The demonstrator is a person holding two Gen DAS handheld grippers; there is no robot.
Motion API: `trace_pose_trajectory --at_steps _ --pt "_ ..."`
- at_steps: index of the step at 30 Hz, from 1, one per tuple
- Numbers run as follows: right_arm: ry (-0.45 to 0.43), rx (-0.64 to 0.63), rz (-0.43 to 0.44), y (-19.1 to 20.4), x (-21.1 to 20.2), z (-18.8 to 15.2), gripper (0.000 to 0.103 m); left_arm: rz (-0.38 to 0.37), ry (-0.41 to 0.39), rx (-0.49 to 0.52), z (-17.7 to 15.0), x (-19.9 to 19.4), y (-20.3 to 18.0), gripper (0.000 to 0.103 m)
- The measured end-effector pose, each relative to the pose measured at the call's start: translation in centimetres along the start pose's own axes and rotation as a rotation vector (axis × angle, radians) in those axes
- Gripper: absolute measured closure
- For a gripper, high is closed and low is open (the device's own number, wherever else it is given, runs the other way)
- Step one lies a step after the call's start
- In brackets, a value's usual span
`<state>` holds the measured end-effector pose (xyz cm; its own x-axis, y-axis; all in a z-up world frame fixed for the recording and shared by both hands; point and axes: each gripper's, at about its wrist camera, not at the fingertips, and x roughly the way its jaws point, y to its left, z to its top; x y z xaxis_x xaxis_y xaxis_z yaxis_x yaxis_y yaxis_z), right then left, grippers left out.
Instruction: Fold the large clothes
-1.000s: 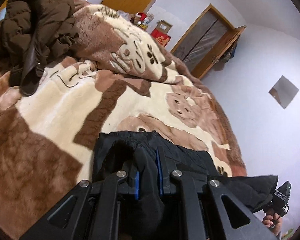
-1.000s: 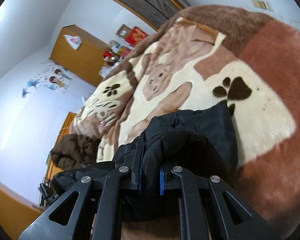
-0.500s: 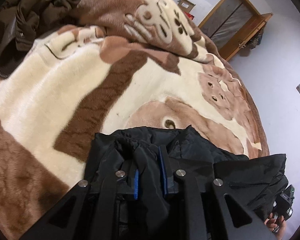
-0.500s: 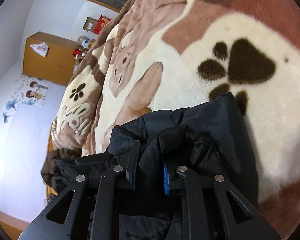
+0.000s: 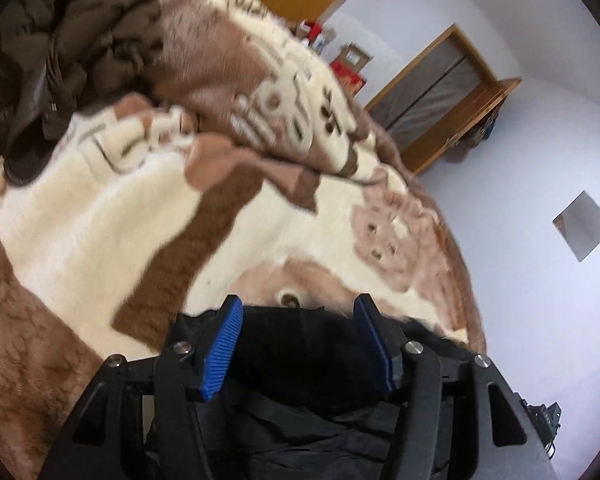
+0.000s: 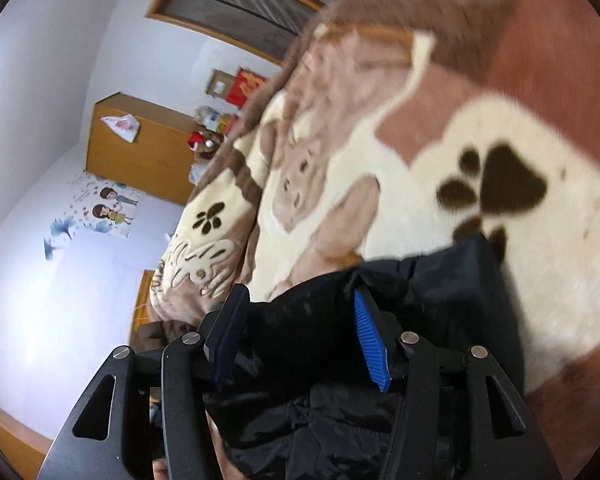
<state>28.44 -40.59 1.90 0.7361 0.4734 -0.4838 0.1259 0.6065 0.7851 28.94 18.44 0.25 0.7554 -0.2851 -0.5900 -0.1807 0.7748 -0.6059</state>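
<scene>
**Both grippers let go of the black jacket on the bed**

Half a second ago each pair of blue pads pinched a ridge of black fabric; now both stand wide apart, the cloth dropped between them. I see my left gripper (image 5: 298,346) open over the black padded jacket (image 5: 300,364), which lies on the plush animal-print blanket (image 5: 100,240), its far edge just short of a tan bear motif. My right gripper (image 6: 300,340) is likewise open above the same jacket (image 6: 452,280), whose corner reaches toward a dark paw print (image 6: 500,184).

I judge this a release after laying a fold. To do it well I would draw both grippers straight back and up with the pads spread, so neither ribbed pad snags the slippery shell and drags the fold open, then check that the edges line up before taking the next hold.

Both views are smeared by motion. The gripper frames hide the near part of the jacket, so I cannot tell how many layers are stacked or whether sleeves are tucked in. A brown puffer coat (image 5: 72,48) is heaped at the blanket's far corner, cut off by the frame. A sliver of skin shows low in the right view; I cannot make out more.
</scene>
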Motion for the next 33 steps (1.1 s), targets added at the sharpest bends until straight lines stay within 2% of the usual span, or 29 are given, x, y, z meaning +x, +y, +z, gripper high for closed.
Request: trace_pose_trajectory --at_steps 2,4,6,11,12,14,18,20,22,25,27,29,31,33 --pt "-0.076 -0.110 -0.051 1.9 -1.3 -0.5 0.049 -0.005 -0.020 0.034 -0.2 -1.3 -1.1 0.041" --pt "-0.096 -0.194 -0.097 3.2 -1.7 -1.6 0.049 -0.026 -0.020 0.093 -1.3 -2.3 -2.5 0.040" --pt "-0.090 -0.292 -0.127 4.3 -1.6 -3.3 0.049 -0.053 0.014 0.167 -3.6 -2.6 -4.1 0.040" --pt "0.116 -0.596 -0.262 5.2 3.9 -10.8 0.050 -0.080 0.212 0.382 -11.5 1.2 -8.0 0.040" --pt "0.136 -0.630 -0.292 4.9 5.0 -11.8 0.050 -0.063 0.235 0.427 -12.8 2.4 -8.8 0.040" --pt "0.145 -0.669 -0.345 4.1 7.2 -12.5 0.050 -0.023 0.231 0.502 -14.1 4.4 -10.0 0.040" --pt "0.120 -0.682 -0.413 2.7 10.1 -10.4 0.050 0.066 0.194 0.502 -12.7 8.3 -10.3 0.040" --pt "0.141 -0.672 -0.426 2.5 11.0 -9.1 0.049 0.106 0.215 0.471 -11.4 9.7 -9.9 0.040" --pt "0.141 -0.669 -0.443 3.2 10.7 -8.5 0.049 0.113 0.236 0.462 -10.4 9.9 -10.3 0.040" --pt "0.092 -0.693 -0.431 4.3 9.6 -8.4 0.049 0.145 0.164 0.559 -9.7 9.0 -11.1 0.040" --pt "0.099 -0.684 -0.441 4.0 10.1 -8.1 0.049 0.209 0.144 0.591 -8.8 9.6 -10.5 0.040" --pt "0.121 -0.656 -0.451 3.1 11.3 -7.4 0.049 0.261 0.154 0.566 -7.7 10.9 -9.1 0.040" --pt "0.129 -0.637 -0.482 2.1 12.6 -6.3 0.049 0.276 0.173 0.523 -6.6 12.2 -7.7 0.040" --pt "0.149 -0.599 -0.508 1.1 13.9 -5.2 0.049 0.306 0.165 0.537 -6.2 13.2 -7.0 0.040"
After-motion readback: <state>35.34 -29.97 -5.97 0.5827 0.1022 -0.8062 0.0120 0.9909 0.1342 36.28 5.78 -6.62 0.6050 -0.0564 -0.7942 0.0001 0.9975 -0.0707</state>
